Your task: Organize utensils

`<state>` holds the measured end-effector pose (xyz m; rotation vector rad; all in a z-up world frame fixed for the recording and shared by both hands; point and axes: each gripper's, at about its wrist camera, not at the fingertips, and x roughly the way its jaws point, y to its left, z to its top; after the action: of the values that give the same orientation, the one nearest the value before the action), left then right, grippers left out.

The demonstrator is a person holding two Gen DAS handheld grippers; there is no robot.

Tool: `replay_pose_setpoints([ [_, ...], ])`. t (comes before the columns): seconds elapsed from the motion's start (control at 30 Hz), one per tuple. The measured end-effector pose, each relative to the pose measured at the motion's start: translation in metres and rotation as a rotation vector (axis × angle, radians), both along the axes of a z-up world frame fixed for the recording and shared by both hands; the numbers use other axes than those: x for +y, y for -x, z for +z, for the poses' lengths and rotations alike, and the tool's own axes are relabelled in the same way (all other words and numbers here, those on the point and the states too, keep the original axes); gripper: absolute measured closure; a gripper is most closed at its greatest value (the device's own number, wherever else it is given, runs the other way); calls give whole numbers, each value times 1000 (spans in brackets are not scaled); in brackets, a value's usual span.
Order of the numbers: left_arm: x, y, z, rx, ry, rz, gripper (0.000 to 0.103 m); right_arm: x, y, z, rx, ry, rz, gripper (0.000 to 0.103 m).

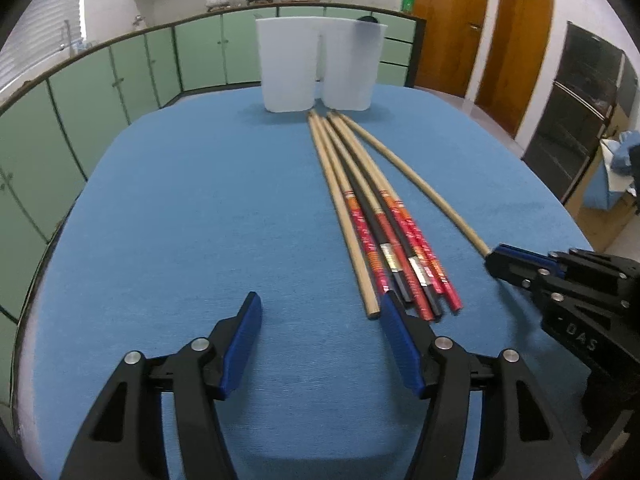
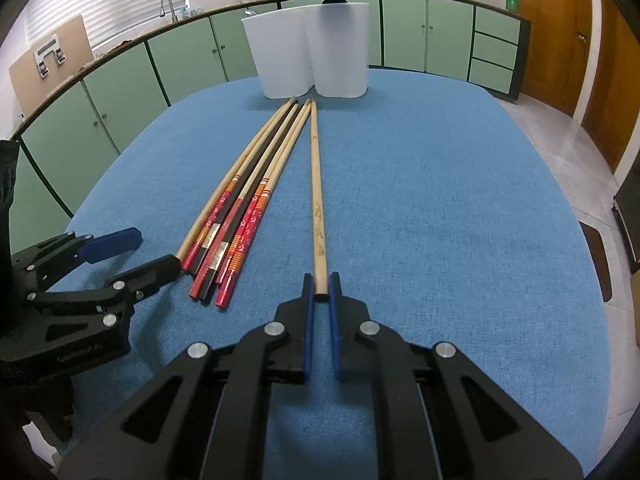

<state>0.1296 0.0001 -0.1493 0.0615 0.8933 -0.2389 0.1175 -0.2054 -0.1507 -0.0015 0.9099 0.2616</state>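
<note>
**Plain chopstick pinched at its near end, bundle waiting**

Right tool [image 2: 321, 286] closed on the near end of a single plain wooden chopstick [image 2: 317, 184], lying apart from the others on the blue table [image 2: 440, 200] with its far tip close to the white holder [image 2: 308, 52]. Gripped at the very end, probably so the long shaft can be swung up and dropped tip-first into the holder. Left tool [image 1: 320, 312] open and gripping nothing, parked just at the near ends of the remaining chopsticks [image 1: 372, 220], its right finger [image 1: 400, 344] almost against the bundle; likely waiting its turn rather than helping.

Remaining chopsticks fanned together, tips converging toward the holder, a mix of plain wood and black ones with red patterned handles; pre-aligned toward the holder, which should make each transfer a short forward lift.

From the right wrist: pads on both sides of the stick end, and the holder's two joined lobes. From the left wrist: the closed right tool [image 1: 494, 258] from the side, the stick running straight out of it, and the holder looking more like two separate cups. Contents of the holder hidden in both views; only a dark shape behind its rim, unidentifiable
</note>
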Motion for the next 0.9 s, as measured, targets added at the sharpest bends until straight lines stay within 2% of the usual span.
replay_pose_setpoints([
  [0.47, 3, -6, -1, 1, -21, 43, 42, 5, -1, -2, 1, 13, 1, 95],
  [0.53, 2, -5, 0, -2, -16, 36, 56, 5, -2, -2, 2, 5, 1, 95],
  [0.67, -2, -4, 1, -6, -5, 18, 78, 5, -1, -2, 1, 2, 0, 96],
  [0.73, -4, -3, 1, -4, 8, 7, 95, 4, -1, -2, 0, 2, 0, 96],
  [0.9, -3, -4, 2, -4, 34, 11, 96, 2, 1, 2, -14, -19, 3, 97],
])
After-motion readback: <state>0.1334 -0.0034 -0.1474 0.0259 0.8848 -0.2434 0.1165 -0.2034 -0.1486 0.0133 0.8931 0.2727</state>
